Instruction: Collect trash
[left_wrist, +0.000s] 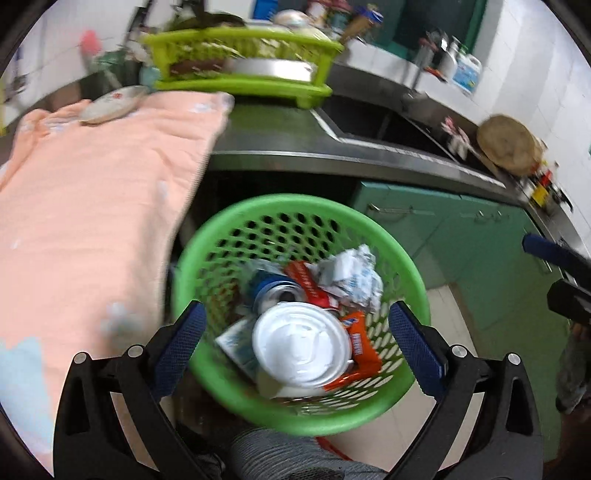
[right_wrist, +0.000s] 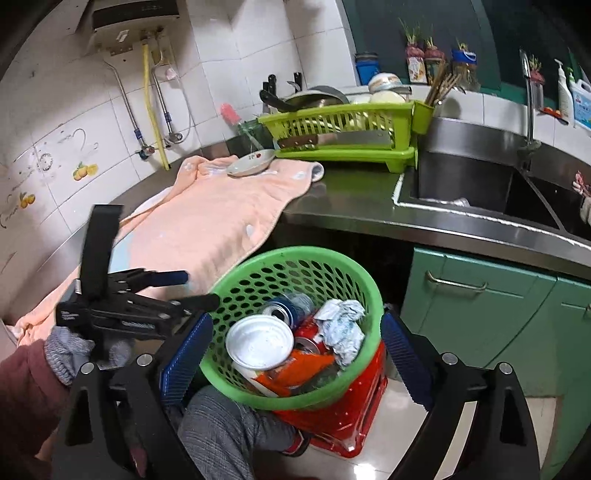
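Grippers both spread wide, nothing between the pads: left gripper (left_wrist: 295, 343) and right gripper (right_wrist: 295, 354) hang over the green basket (right_wrist: 243, 266). Trash sits inside it: white lid (right_wrist: 258, 342), blue can (right_wrist: 282, 310), crumpled paper (right_wrist: 341, 328), orange wrapper (right_wrist: 291, 369). Basket rests on red stool (right_wrist: 351, 413), beside peach towel (right_wrist: 214, 218) on counter.

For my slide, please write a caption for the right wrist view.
Both open grippers hover over a green basket holding a cup, cans and paper.
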